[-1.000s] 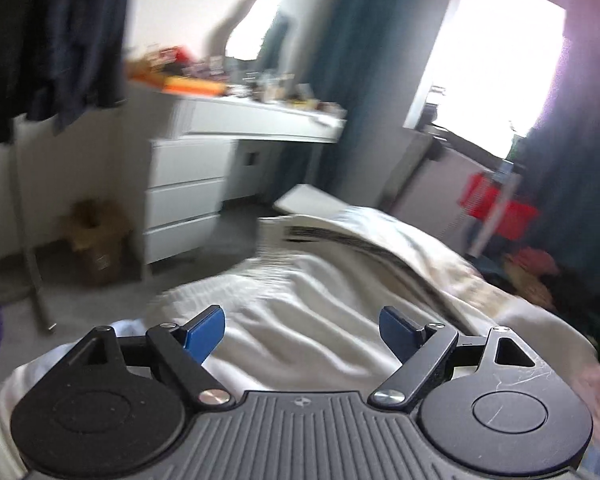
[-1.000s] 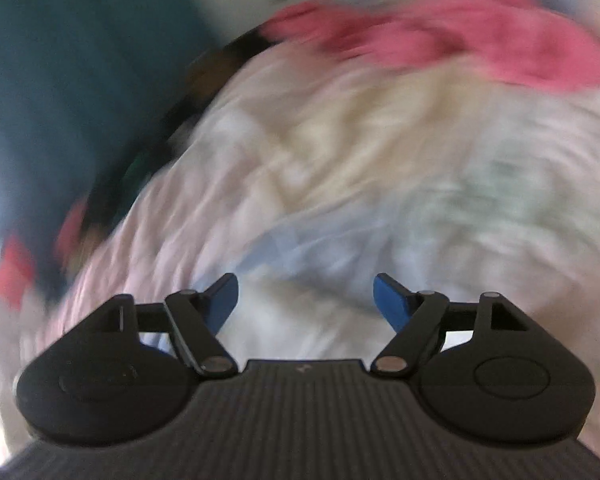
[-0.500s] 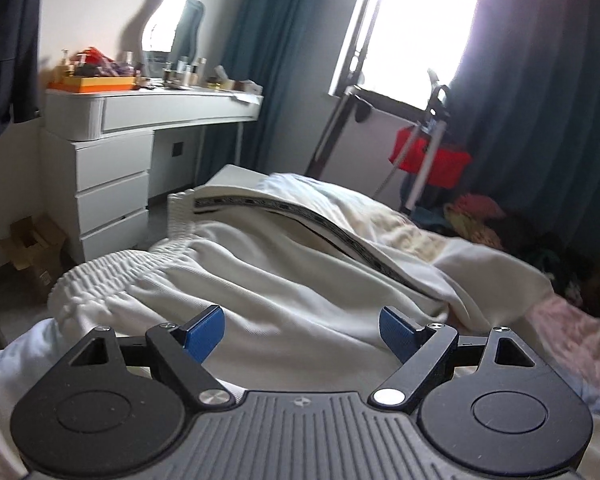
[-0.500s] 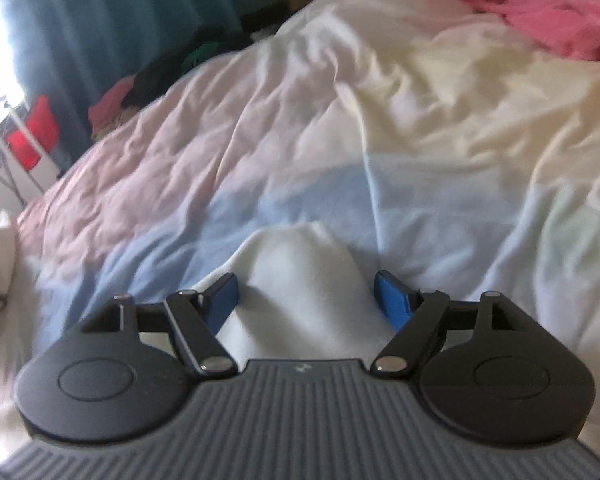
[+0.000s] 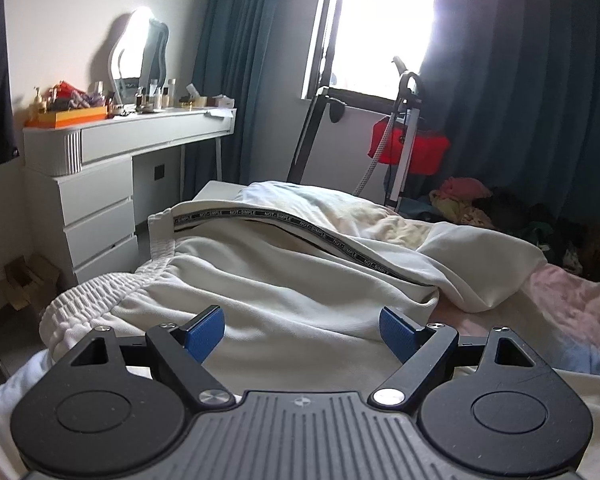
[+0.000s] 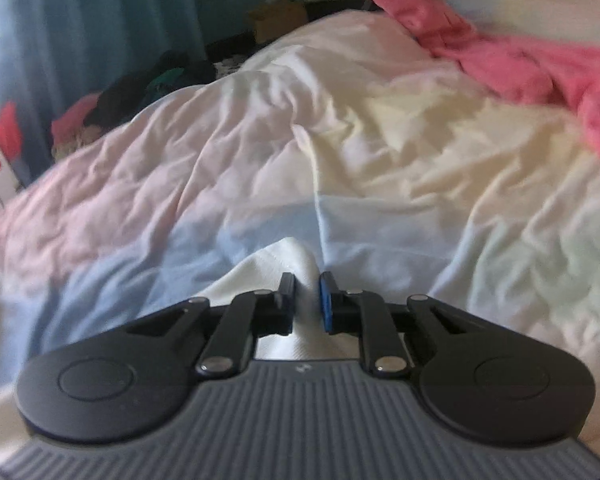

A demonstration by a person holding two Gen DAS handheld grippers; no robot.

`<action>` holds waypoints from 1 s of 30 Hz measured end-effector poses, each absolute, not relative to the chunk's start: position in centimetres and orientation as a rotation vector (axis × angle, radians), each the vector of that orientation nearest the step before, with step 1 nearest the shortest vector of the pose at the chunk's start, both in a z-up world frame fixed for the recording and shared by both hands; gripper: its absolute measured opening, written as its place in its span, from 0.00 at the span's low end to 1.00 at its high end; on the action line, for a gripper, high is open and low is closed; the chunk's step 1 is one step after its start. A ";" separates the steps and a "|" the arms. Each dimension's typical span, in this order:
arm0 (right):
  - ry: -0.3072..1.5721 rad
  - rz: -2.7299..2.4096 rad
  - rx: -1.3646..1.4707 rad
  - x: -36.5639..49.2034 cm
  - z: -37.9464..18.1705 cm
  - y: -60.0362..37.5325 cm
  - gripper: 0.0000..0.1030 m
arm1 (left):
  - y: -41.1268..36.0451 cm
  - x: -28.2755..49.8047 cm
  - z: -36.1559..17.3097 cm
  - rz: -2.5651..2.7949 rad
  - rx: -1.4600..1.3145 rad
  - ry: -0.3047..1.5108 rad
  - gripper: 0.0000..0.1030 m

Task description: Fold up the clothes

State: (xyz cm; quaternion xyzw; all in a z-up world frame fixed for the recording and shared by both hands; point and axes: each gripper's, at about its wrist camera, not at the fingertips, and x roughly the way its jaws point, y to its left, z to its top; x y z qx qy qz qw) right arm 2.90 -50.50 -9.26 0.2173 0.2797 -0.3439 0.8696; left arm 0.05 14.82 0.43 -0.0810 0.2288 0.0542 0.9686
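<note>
White sweatpants [image 5: 284,280] with an elastic waistband and a black lettered side stripe lie spread on the bed in the left wrist view. My left gripper [image 5: 302,330] is open, low over the pants just past the waistband, holding nothing. In the right wrist view my right gripper [image 6: 307,300] is shut on a white fabric corner of the pants [image 6: 276,268], pinched between the blue pads and resting on the pastel duvet [image 6: 340,152].
A white dresser [image 5: 100,184] with bottles and a mirror stands left of the bed. A red box on a stand [image 5: 408,148] and a clothes pile [image 5: 472,200] sit by the window. A pink garment [image 6: 540,64] lies at the bed's far right.
My right gripper has closed on the white fabric corner; it was open half a second ago. The left view swung right and settled over the pants, gripper still open.
</note>
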 end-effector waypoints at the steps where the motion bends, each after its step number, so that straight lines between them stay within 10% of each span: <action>1: 0.588 -0.723 0.434 3.0 -9.2 -50.1 0.20 | 14.7 0.0 0.4 0.107 -0.157 0.460 0.84; 7: 0.538 -0.681 0.433 2.5 -7.1 -47.1 0.63 | 14.1 -0.1 0.2 0.095 -0.121 0.457 0.84; 30: 0.538 -0.395 0.601 0.7 -4.8 -29.8 0.62 | -3.7 14.1 -3.6 -0.273 0.253 0.528 0.93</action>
